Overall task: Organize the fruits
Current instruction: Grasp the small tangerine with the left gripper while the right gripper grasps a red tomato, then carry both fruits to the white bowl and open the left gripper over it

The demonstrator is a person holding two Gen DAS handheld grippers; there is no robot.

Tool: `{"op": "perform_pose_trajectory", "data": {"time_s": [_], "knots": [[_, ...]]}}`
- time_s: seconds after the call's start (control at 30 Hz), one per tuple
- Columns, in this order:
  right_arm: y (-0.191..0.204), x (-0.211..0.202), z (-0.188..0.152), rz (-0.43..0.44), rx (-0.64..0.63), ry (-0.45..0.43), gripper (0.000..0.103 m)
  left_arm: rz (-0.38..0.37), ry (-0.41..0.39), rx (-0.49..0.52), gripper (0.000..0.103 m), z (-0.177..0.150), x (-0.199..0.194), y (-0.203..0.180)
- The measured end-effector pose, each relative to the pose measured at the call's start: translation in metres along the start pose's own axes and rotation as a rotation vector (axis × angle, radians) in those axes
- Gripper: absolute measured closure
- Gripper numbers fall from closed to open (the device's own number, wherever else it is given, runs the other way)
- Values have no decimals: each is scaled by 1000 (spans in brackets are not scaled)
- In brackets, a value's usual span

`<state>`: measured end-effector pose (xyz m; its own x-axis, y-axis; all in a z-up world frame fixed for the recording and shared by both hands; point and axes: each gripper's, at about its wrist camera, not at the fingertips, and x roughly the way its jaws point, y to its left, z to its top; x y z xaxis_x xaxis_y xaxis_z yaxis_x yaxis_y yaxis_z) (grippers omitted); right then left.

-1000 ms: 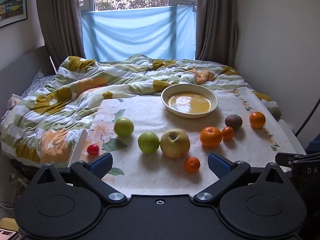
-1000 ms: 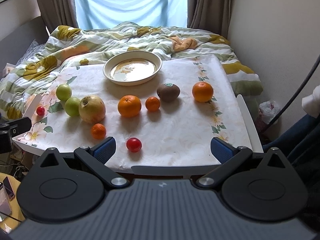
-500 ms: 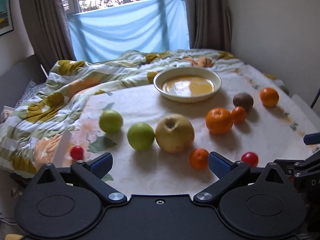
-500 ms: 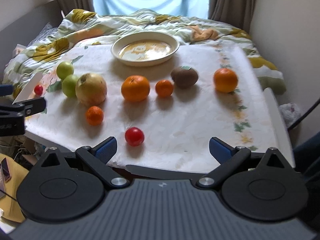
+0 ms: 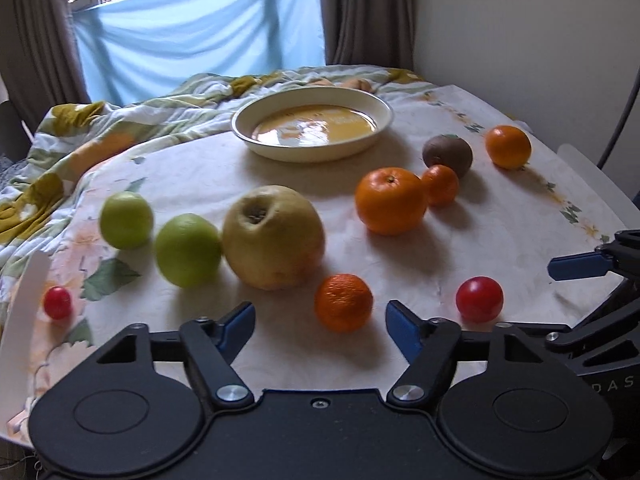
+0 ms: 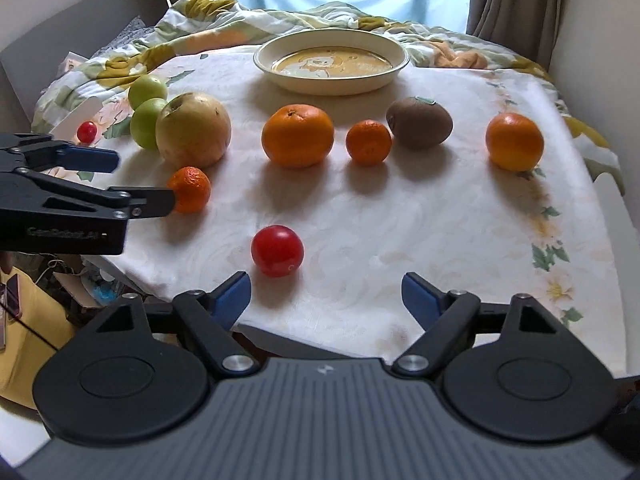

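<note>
Mandarin (image 5: 343, 307), near front edge of table (image 5: 520, 216): light, soft-skinned, rolls; take across widest part w/ left gripper (image 5: 320, 320), jaws closing, not yet touching; right gripper (image 6: 326, 294) closing, empty.

The two round green apples (image 5: 126, 220) left of the large yellow-green apple (image 5: 273, 237) look motion-blurred; the right wrist view shows the nearer one partly hidden behind it.

Bowl (image 6: 332, 65) at the back of the table (image 6: 440, 240), quilt (image 6: 280, 20) behind it, kiwi (image 6: 420, 122) between two oranges (the small one (image 6: 368, 142) left, touching in the left view), tomato (image 6: 277, 251) nearest the front edge, large apple (image 6: 193, 128) far left
</note>
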<state>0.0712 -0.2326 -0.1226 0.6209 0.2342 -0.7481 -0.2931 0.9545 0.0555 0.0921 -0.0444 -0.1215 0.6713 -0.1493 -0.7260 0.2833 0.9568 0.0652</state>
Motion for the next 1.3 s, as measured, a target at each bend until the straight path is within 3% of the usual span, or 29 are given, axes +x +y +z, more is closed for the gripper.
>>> {"op": "perform_pose_trajectory", "data": {"time_s": [0.2,0.27,0.33,0.53,0.77,0.87,0.9,1.3], "knots": [[-1,10,1,30,-16,7,15,-2,8,8,42,3,12,-6],[0,13,2,47,-24,12,20,-7,13,7,56,3,14,-7],[2,13,2,49,-39,7,21,-10,19,14,63,3,16,-9],[4,15,4,72,-73,1,30,-11,23,25,64,4,16,-11],[9,19,11,97,-103,-7,48,-2,28,32,64,2,13,-14],[12,21,12,104,-113,-12,50,4,28,28,65,0,11,-14],[12,22,13,109,-118,-14,58,6,27,24,65,0,10,-14],[10,1,36,124,-132,-51,58,52,-19,-27,65,21,-22,-13]]}}
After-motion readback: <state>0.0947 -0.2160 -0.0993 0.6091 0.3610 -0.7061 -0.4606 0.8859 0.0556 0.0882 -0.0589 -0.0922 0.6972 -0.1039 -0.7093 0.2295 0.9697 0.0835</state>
